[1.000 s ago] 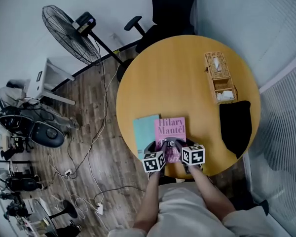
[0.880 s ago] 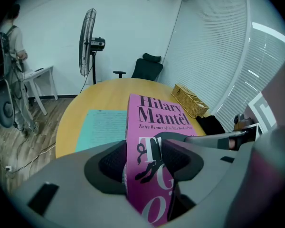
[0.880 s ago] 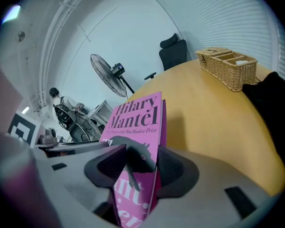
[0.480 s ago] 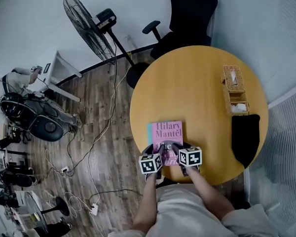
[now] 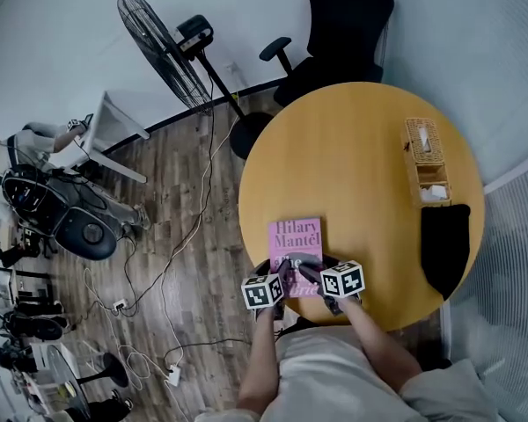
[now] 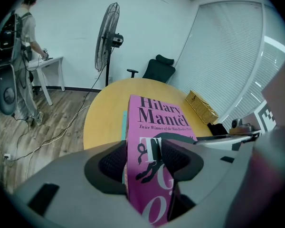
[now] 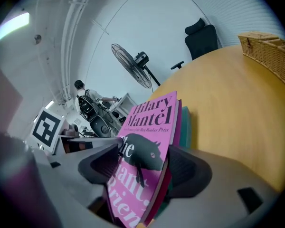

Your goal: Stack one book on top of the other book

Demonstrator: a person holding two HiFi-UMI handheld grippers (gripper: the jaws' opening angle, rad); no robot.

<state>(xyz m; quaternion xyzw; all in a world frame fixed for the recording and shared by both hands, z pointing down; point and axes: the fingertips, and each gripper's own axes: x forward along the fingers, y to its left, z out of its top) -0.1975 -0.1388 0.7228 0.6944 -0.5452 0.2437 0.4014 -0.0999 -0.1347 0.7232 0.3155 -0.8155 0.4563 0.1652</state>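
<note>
A pink paperback (image 5: 295,240) lies near the front edge of the round wooden table (image 5: 370,148), squarely on top of a teal book. Only a thin teal edge (image 6: 124,127) shows under it, also seen in the right gripper view (image 7: 185,127). My left gripper (image 5: 286,266) is shut on the pink book's near end, pads pressed on both sides (image 6: 149,163). My right gripper (image 5: 310,269) is beside it at the same end. Its jaws are opening, and the book still sits between them (image 7: 147,167) with the pads off it.
A wicker tissue box (image 5: 425,148) and a black cloth (image 5: 444,244) sit at the table's right side. Beyond the table are a black office chair (image 5: 343,25) and a standing fan (image 5: 158,42). Cables run over the wooden floor (image 5: 185,236).
Both grippers carried the pink book to the left, from beside the teal book to on top of it, so the teal cover is now hidden. The right jaws have widened.
</note>
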